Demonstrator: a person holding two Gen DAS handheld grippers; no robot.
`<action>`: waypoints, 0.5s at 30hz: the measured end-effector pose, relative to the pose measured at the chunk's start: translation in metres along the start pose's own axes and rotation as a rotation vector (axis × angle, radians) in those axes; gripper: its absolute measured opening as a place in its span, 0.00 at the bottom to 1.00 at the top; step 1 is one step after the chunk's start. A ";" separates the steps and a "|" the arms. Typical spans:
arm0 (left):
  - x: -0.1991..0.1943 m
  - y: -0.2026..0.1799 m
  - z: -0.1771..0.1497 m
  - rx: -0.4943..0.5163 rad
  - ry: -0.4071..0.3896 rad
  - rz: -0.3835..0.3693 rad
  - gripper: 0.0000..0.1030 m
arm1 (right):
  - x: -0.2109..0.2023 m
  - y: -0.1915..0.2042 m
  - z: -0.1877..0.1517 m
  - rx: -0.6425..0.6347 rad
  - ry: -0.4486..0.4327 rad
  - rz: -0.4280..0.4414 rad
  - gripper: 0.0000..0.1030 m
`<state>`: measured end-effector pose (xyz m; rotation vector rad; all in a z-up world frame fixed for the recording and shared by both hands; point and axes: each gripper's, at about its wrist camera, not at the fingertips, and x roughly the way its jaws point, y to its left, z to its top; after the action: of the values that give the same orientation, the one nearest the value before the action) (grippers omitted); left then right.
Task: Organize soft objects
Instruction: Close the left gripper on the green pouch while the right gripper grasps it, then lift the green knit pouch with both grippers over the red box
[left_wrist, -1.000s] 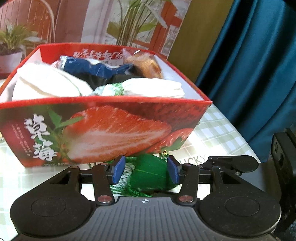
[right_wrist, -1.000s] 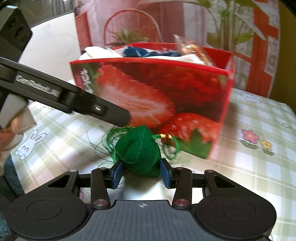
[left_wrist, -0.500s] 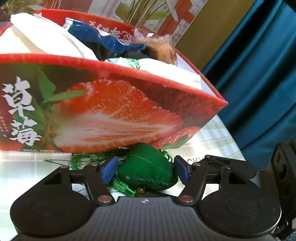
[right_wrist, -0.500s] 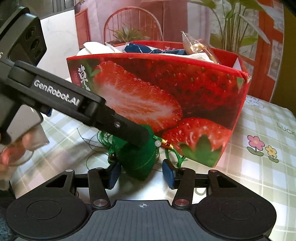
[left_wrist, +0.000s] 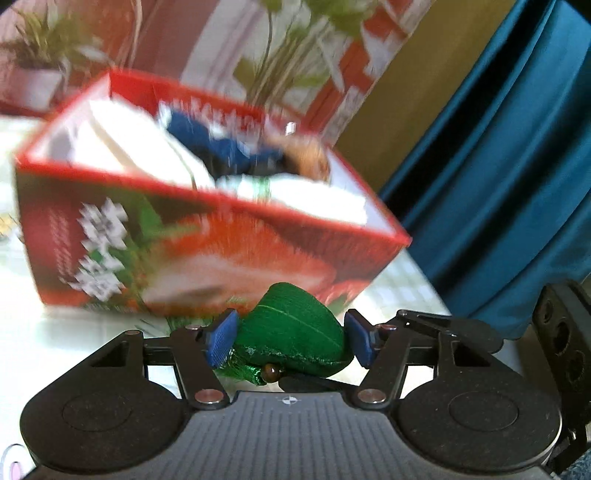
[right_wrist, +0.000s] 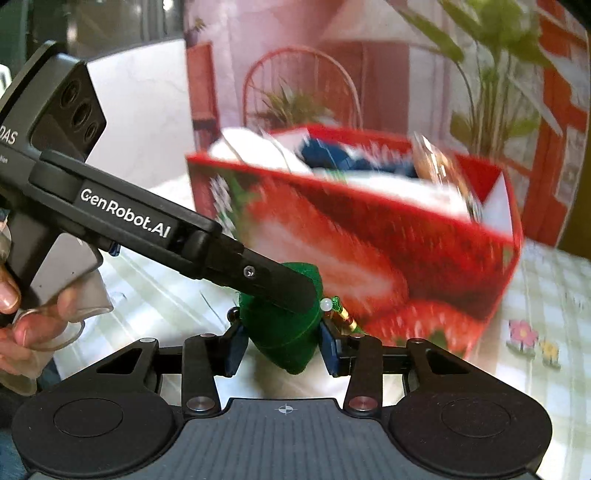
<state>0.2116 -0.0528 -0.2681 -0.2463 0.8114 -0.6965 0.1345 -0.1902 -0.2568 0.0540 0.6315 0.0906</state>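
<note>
The green pouch (right_wrist: 284, 332) is now off the worktop (right_wrist: 546, 306), clamped between the jaws of the right gripper (right_wrist: 282, 349), whose pads press into both its sides. A second ago it lay on the checked cloth in front of the red box (right_wrist: 369, 258); the right jaws have just been closing on it and it has come up with them. The left gripper (left_wrist: 290, 341) has been widening and then easing in a little. Its jaws stand apart around the same pouch (left_wrist: 291, 339): the right pad looks just at the fabric, the left pad near but clear of it, so it does not seem to carry the load. The pouch's green tassel and beads hang just below and beside the jaws. The box, already holding white and blue packets, sits just beyond both pairs of jaws. The pick-up looks done; what remains is probably carrying the pouch over the near rim and dropping it in, minding the trailing threads.
</note>
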 end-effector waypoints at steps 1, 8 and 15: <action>-0.007 -0.001 0.002 -0.003 -0.021 0.002 0.63 | -0.002 0.002 0.005 -0.003 -0.013 0.005 0.37; -0.051 -0.007 0.022 0.020 -0.135 0.027 0.63 | -0.018 0.015 0.047 -0.047 -0.089 0.032 0.37; -0.079 -0.015 0.059 0.047 -0.246 0.029 0.63 | -0.026 0.023 0.084 -0.102 -0.181 0.041 0.37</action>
<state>0.2100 -0.0159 -0.1755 -0.2710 0.5625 -0.6424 0.1622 -0.1716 -0.1720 -0.0234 0.4447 0.1559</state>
